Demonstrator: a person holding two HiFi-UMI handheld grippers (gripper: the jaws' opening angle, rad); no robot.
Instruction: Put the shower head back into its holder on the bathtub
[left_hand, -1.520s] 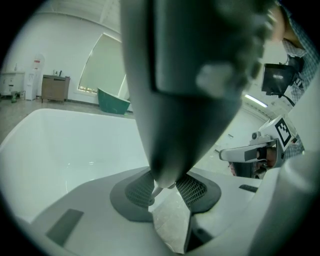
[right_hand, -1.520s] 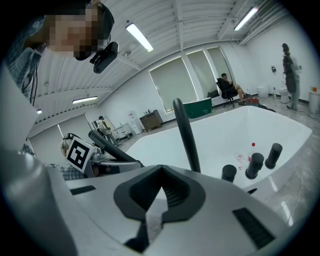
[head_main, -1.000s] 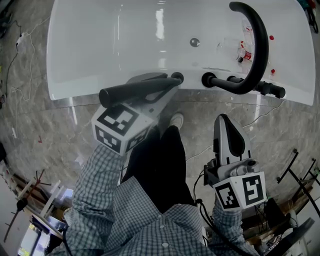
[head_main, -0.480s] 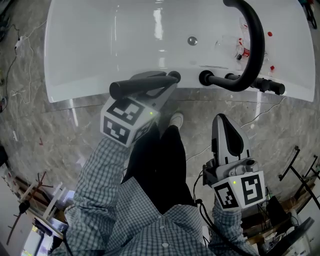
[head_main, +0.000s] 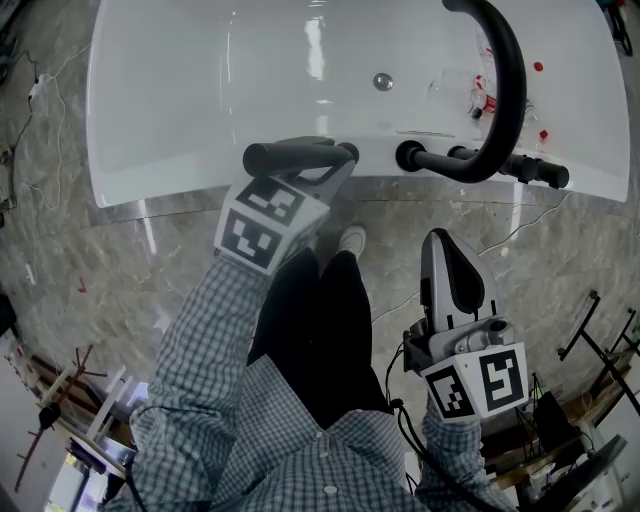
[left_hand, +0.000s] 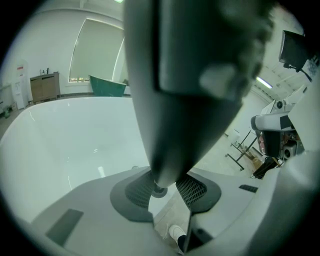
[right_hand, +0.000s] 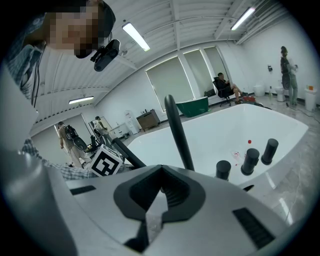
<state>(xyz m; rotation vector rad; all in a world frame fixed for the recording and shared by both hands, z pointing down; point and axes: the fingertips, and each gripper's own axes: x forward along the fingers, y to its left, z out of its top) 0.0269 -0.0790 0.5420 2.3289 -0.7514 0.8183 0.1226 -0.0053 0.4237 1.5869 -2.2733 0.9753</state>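
Note:
The black shower head (head_main: 290, 155) lies across the near rim of the white bathtub (head_main: 200, 90), with my left gripper (head_main: 335, 170) shut on it. Its lower end sits at the black holder (head_main: 349, 153) on the rim; whether it is seated I cannot tell. In the left gripper view the shower head (left_hand: 190, 75) fills the upper middle and narrows down between the jaws of the left gripper (left_hand: 167, 192). My right gripper (head_main: 450, 245) hangs over the floor short of the tub, shut and holding nothing; the right gripper view shows its closed jaws (right_hand: 160, 187) and the tub (right_hand: 220, 130) beyond.
A curved black faucet spout (head_main: 512, 90) and black knobs (head_main: 409, 156) stand on the rim right of the holder. Small red and clear items (head_main: 485, 95) lie inside the tub. The person's shoe (head_main: 350, 240) is by the tub. Metal racks (head_main: 600, 340) and cables lie at the right.
My left gripper has moved right and closer to the rim, swinging the shower head's free end in toward the holder, so it looks shorter. The right gripper has barely moved.

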